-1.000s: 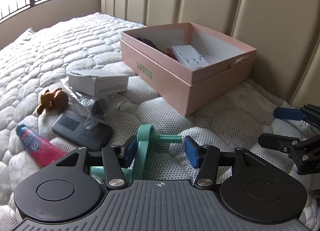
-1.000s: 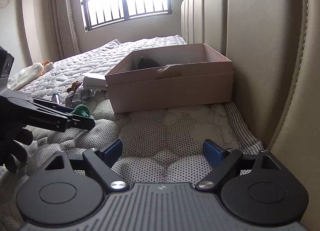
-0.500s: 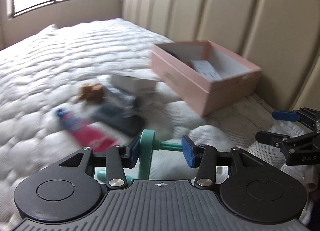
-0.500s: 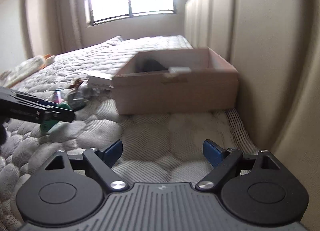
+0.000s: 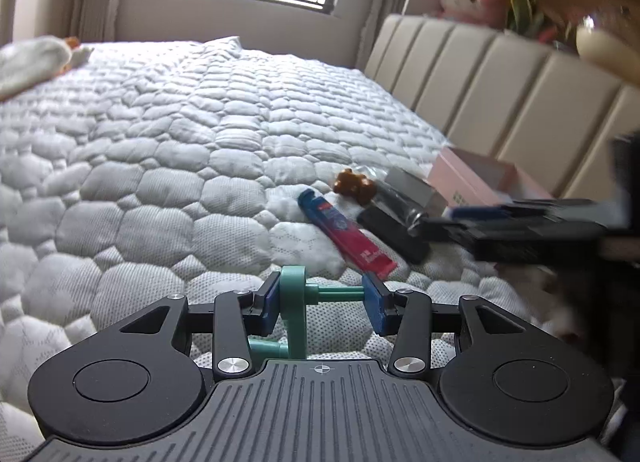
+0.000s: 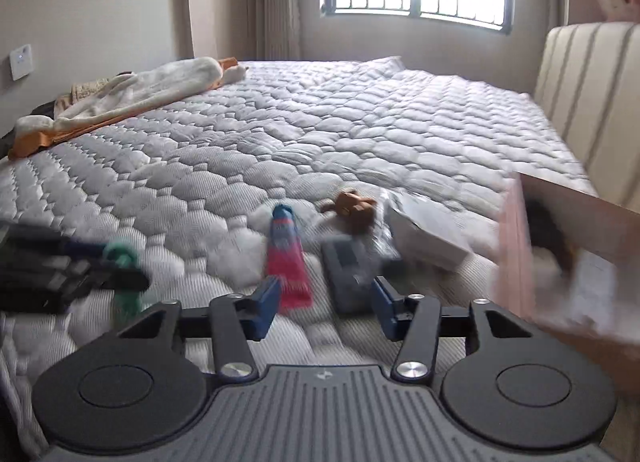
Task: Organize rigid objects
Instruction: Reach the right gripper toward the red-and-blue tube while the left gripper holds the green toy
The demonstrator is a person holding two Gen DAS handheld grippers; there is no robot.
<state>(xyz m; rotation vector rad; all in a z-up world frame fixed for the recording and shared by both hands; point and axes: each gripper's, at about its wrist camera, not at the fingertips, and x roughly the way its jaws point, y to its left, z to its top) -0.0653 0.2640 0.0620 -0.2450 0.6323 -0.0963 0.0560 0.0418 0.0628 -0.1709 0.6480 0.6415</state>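
The left gripper (image 5: 320,304) was clamped on a green plastic crank (image 5: 294,312) above the quilted mattress (image 5: 160,165), while the right gripper (image 6: 325,308) hung parted and empty just short of a somewhat blurred red tube (image 6: 287,262).

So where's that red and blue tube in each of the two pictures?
Left wrist view: the red and blue tube lies on the quilted mattress right of centre, slanting down to the right, beyond the left hand-held gripper.
Right wrist view: it lies blurred near centre, just beyond the right hand-held gripper.
Shared landmark: the small brown toy figure, just beyond the tube's blue end.
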